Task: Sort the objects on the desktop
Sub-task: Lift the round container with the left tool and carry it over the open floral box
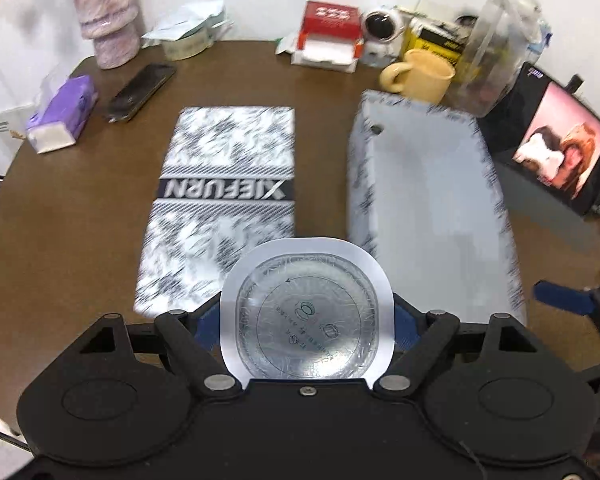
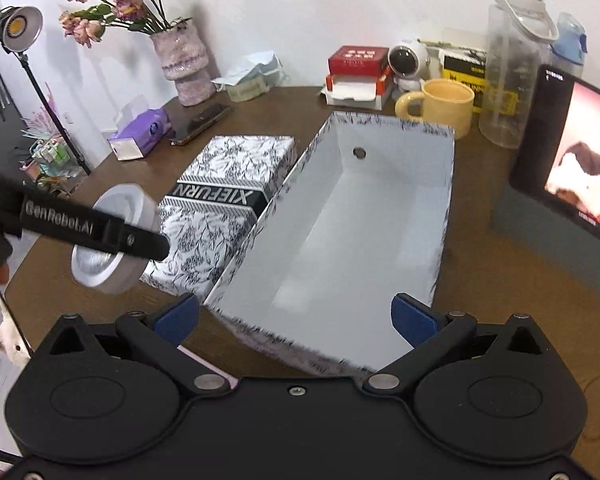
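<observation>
One round silver-white tin (image 1: 307, 320)

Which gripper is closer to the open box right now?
Right. The right gripper hovers open at the open box's near rim; the left gripper, holding the round container, is beside the lid.

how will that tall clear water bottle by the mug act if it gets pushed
The clear water bottle stands tall and narrow, so it would probably tip rather than slide. It looks empty, so likely light. Smooth clear plastic may be slippery in a tool. It stands close beside the yellow mug, which could get knocked.
</observation>
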Demonstrator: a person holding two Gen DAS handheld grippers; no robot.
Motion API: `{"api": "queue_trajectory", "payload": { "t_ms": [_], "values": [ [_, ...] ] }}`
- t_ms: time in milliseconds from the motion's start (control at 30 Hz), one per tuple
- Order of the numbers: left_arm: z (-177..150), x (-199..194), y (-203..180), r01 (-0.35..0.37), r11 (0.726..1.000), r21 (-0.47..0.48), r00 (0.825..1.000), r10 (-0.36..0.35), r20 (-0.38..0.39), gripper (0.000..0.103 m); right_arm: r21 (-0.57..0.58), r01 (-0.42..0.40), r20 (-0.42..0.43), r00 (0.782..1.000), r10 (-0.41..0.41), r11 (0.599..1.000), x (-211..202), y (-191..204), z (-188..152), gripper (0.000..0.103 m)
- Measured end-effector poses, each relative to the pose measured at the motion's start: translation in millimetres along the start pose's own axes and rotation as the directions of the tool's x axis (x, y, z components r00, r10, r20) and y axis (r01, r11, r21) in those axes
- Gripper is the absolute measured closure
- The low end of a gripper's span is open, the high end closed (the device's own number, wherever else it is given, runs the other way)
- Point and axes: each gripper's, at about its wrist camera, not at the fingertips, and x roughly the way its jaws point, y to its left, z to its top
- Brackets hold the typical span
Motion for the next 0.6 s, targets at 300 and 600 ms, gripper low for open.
{"api": "queue_trajectory", "payload": {
  "t_ms": [300, 600],
  "values": [
    [51, 0, -46, 0.02, 0.996, 0.088, 0.999, -0.025, 0.048, 0.023, -0.004, -0.031, 0.026, 0.999, 0.031, 1.0, -9, -30, 20, 0.0],
    [98, 34, -94, 0.025, 0.983, 0.182, 0.998, -0.034, 0.044, 0.023, 0.016, -0.05, 0.039, 0.998, 0.05, 0.999, -6, -56, 36, 0.0]
  ]
}}
